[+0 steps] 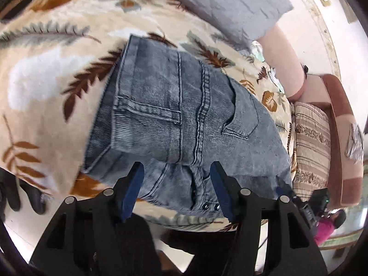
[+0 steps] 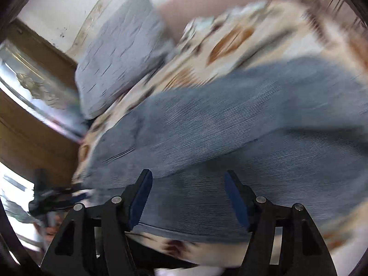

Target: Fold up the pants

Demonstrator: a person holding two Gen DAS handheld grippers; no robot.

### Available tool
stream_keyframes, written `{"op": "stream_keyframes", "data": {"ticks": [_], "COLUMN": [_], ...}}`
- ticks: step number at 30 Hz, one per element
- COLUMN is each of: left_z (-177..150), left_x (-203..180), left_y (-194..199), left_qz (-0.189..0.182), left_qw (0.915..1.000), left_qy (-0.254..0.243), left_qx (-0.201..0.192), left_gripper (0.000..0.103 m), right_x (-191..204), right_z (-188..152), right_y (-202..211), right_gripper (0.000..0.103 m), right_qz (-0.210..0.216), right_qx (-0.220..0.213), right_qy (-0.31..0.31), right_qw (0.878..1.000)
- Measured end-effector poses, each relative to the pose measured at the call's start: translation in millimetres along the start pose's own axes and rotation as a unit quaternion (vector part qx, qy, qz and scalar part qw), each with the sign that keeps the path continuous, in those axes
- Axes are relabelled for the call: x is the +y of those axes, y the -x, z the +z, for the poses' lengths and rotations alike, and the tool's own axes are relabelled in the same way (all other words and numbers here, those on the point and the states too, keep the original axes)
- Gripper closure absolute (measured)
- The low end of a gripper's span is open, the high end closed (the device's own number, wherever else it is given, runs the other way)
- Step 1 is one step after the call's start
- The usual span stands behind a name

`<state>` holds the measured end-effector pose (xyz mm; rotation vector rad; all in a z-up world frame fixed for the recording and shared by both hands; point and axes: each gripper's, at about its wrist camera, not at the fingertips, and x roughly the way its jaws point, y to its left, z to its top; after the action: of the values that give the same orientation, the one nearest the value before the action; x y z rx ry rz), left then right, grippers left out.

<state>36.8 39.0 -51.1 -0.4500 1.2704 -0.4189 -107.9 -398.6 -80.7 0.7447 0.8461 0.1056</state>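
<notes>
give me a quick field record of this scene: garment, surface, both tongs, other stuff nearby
garment: grey-blue washed denim pants, folded into a compact stack, back pocket and seams facing up
surface: cream fleece blanket with brown and grey leaf print
left tongs: open, empty, over the near edge of the pants
right tongs: open, empty, over the denim; view motion-blurred
nearby: grey quilted pillow beyond the pants

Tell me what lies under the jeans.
The jeans lie folded on a leaf-print blanket, which shows all around them. Whatever is beneath the denim itself is covered.
</notes>
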Motion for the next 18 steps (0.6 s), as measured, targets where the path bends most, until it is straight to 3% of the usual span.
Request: {"op": "stream_keyframes", "data": {"ticks": [4,9,10,11,12,13,18], "left_z": [3,16,20,22,26,29,22], "left_x": [10,10,7,5,1,-3,-2], "left_y": [-19,-37,-38,-38,-38,-38,-13], "left_qz": [-0.017,-0.014,-0.014,-0.011,-0.008,-0.007,-0.021], "left_qw": [0.9991,0.9986,0.9988,0.999,0.9993,0.9994,0.9994], "left_qy": [0.035,0.046,0.045,0.042,0.037,0.032,0.025], "left_qx": [0.017,0.019,0.014,0.009,0.005,0.007,-0.011], "left_gripper": [0.044,0.045,0.046,0.051,0.072,0.083,0.092], "right_x": [7,1,0,0,3,5,36], "right_z": [0,4,7,8,11,13,9], "right_y": [-50,-71,-72,-74,-77,-75,-39], "right_gripper": [0.036,0.036,0.043,0.063,0.077,0.099,0.099], "right_qz": [0.043,0.073,0.074,0.073,0.067,0.058,0.076], "right_qx": [0.037,0.011,0.006,0.003,0.005,0.008,-0.018], "right_qy": [-0.045,-0.106,-0.112,-0.116,-0.113,-0.105,-0.041], "right_qw": [0.997,0.992,0.991,0.991,0.991,0.993,0.996]}}
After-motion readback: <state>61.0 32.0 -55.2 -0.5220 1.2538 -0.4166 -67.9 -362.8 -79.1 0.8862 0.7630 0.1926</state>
